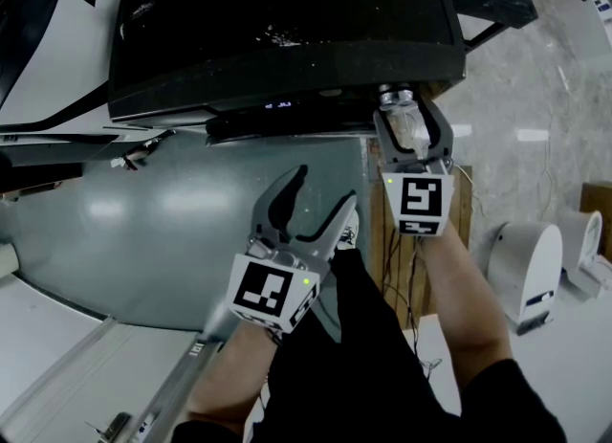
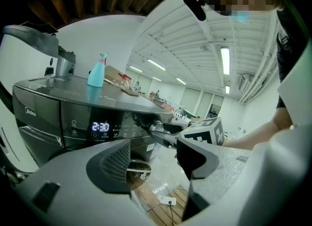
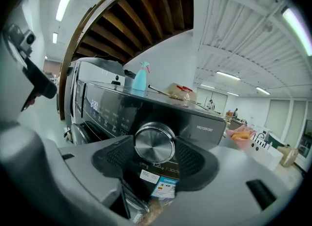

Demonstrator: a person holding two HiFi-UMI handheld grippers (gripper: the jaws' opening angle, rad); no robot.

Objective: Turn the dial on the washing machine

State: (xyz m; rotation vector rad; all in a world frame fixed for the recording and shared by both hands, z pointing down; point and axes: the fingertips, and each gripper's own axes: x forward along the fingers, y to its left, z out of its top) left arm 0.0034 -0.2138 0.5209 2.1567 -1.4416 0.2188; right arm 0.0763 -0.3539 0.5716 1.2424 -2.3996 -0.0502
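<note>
The dark washing machine (image 1: 287,30) fills the top of the head view, with its control panel facing me. Its round metal dial (image 3: 154,142) sits at the panel's right end (image 1: 397,99). My right gripper (image 1: 406,118) reaches up to it, and both pads lie against the dial's sides. In the left gripper view the dial (image 2: 155,127) shows side-on, clasped by the right gripper's fingers (image 2: 168,136). My left gripper (image 1: 308,204) hangs lower left in front of the machine, jaws apart and nothing between them. The display (image 2: 100,126) reads 2:30.
A teal spray bottle (image 2: 96,73) and some packets stand on the machine's top. The machine's grey front (image 1: 143,211) lies close behind the left gripper. A wooden pallet with cables (image 1: 392,240) and a power strip (image 2: 165,199) are below; white units (image 1: 526,269) stand at the right.
</note>
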